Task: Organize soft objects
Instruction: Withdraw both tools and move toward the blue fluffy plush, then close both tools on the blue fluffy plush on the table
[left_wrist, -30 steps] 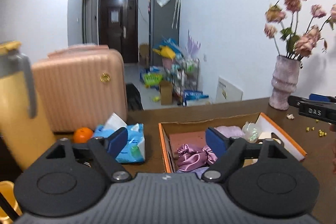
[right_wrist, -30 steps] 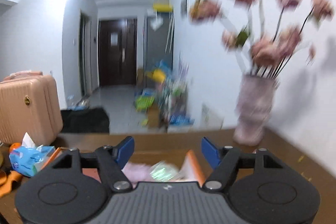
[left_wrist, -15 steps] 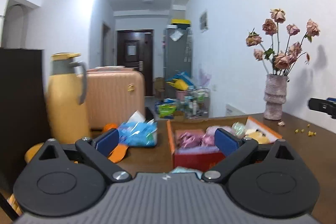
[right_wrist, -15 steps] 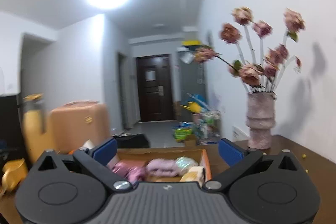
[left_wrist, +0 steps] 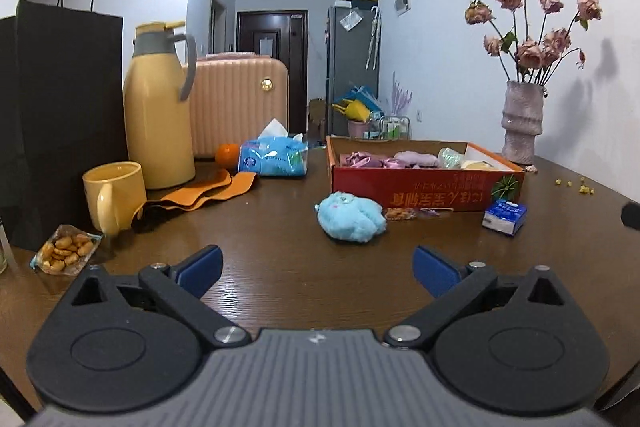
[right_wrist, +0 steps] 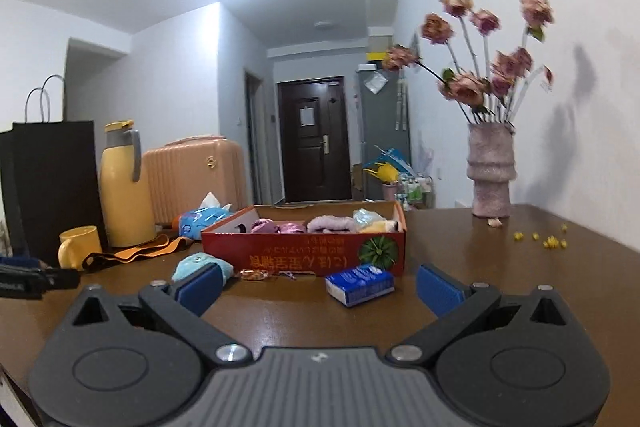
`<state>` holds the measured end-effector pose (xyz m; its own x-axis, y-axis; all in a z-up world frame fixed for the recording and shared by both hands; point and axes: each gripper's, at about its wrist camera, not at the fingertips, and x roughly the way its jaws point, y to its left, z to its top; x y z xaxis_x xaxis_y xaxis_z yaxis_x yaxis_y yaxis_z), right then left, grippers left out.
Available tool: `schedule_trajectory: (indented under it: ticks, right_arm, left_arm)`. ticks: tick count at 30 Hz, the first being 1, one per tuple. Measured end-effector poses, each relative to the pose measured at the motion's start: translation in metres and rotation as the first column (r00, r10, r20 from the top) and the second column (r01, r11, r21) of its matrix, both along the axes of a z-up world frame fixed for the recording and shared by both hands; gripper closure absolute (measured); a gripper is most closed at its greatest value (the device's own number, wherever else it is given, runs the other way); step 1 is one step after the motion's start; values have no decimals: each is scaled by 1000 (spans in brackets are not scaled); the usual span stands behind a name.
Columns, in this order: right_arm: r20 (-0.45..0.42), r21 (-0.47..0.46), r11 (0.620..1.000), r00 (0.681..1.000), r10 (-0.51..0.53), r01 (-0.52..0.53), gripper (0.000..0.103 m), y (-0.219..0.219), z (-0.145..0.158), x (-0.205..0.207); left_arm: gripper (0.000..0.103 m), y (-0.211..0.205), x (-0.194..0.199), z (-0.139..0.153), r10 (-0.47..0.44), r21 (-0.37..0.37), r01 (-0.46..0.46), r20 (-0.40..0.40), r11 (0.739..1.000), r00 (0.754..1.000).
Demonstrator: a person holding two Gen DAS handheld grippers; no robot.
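A red cardboard box [left_wrist: 424, 187] [right_wrist: 304, 255] stands mid-table with purple and lilac soft items [left_wrist: 414, 159] [right_wrist: 332, 223] inside. In front of it lies a light blue plush toy [left_wrist: 350, 217] [right_wrist: 202, 265], and to its right a small blue tissue pack [left_wrist: 503, 217] [right_wrist: 359, 283]. My left gripper [left_wrist: 316, 267] hovers low over the table short of the plush, its jaws opening with nothing between them. My right gripper [right_wrist: 319, 287] is open and empty, just short of the tissue pack.
At the left are a black paper bag [left_wrist: 60, 107], yellow thermos [left_wrist: 158, 111], yellow mug [left_wrist: 114, 195], snack packet [left_wrist: 64, 253], orange strap [left_wrist: 208, 193], an orange [left_wrist: 227, 155] and a blue tissue bag [left_wrist: 274, 157]. A flower vase [left_wrist: 522, 123] stands back right.
Both grippers have pulled back from over the box and sunk toward the table. Their jaws have spread wider. The plush and the small tissue pack have come into view.
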<state>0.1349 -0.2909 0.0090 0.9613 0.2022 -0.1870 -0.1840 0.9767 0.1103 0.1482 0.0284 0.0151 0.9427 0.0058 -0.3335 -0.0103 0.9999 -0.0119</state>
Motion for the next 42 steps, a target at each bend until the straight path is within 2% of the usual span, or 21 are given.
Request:
schedule_trajectory:
  ticks: [7,12,15,17,18,19,22,24,26,28,30,34,36,38,40,42]
  right_arm:
    - [-65,-56,998,998,-2,-2,0,9,-11,27]
    - [-136,-4,998,989,55,-56,0,14,-15,62]
    - [-174,54,993,978,117,-109,3,23,-15,90]
    - [-211,102,983,963,170,-151,8,31,-15,114]
    - [-229,126,977,953,197,-172,9,38,-15,128]
    - [-247,146,972,944,217,-185,13,46,-16,142]
    - [-278,201,951,917,286,-235,33,68,-18,180]
    - [-294,245,933,896,332,-265,41,84,-21,207]
    - [-311,273,919,877,365,-286,52,99,-26,228]
    - [-334,312,904,857,393,-293,54,113,-34,249]
    - [-349,353,890,842,412,-290,54,123,-41,266]
    - [-371,416,865,816,444,-282,61,128,-53,286]
    - [-376,438,855,807,455,-278,63,129,-58,291]
    - [-396,479,836,784,479,-268,70,130,-65,295]
    - [-408,474,843,786,465,-253,76,131,-66,294]
    - [-406,465,850,793,453,-247,78,129,-61,289]
  left_arm:
    - [0,-7,31,-9,-33,0,33,-41,999,999]
    - [0,-6,73,-13,-44,-6,44,-78,999,996]
    - [0,2,109,-10,-63,-58,57,-112,997,992]
    - [9,11,135,-9,-74,-109,58,-145,992,987]
    - [20,15,149,-9,-75,-129,55,-157,990,985]
    - [28,18,161,-9,-82,-144,58,-167,988,983]
    - [37,32,201,-13,-135,-214,92,-195,972,971]
    - [39,39,219,-19,-144,-260,83,-225,962,964]
    - [42,48,229,-29,-175,-339,83,-252,937,952]
    - [51,56,234,-38,-210,-405,76,-297,911,931]
    - [54,62,236,-44,-226,-462,63,-305,885,925]
    - [62,67,237,-45,-224,-481,60,-290,875,931]
    - [69,66,238,-47,-245,-496,72,-293,865,924]
    - [71,62,237,-48,-266,-505,89,-292,859,918]
    - [72,61,235,-47,-267,-497,96,-286,862,920]
    - [73,59,232,-46,-283,-502,114,-273,857,920]
